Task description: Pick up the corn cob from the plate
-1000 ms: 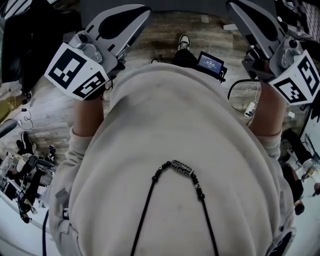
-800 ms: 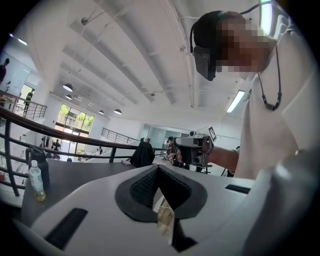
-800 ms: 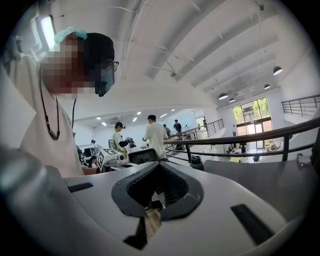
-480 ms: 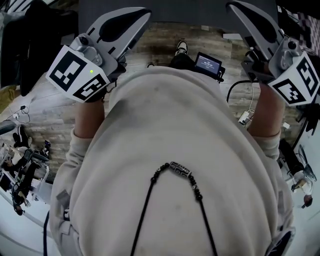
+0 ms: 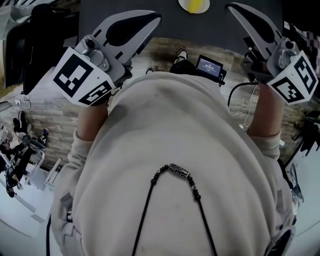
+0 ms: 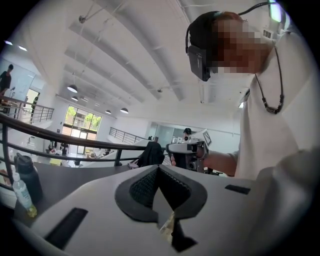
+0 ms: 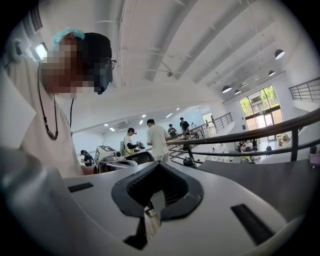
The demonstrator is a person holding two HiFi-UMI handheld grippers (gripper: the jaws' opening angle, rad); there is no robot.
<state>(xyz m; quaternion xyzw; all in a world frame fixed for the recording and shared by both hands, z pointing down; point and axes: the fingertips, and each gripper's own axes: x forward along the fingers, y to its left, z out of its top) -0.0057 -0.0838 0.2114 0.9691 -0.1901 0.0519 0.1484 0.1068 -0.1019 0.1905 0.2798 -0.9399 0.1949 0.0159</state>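
Both arms are raised in front of the chest with elbows bent, one gripper in each hand, well apart at either side of the body. The left gripper (image 5: 152, 20) points away from the person and slightly inward to the right, with its marker cube (image 5: 82, 77) nearest the wrist. The left forearm (image 5: 91, 120) is bare below a pushed-up sleeve. The right gripper (image 5: 235, 9) mirrors it, pointing far and slightly left, with its own cube (image 5: 295, 77) above the bare right forearm (image 5: 265, 115). In each gripper view the jaws are brought together with nothing between them, and the dark ribbed pads (image 6: 142, 187) meet at the tips.
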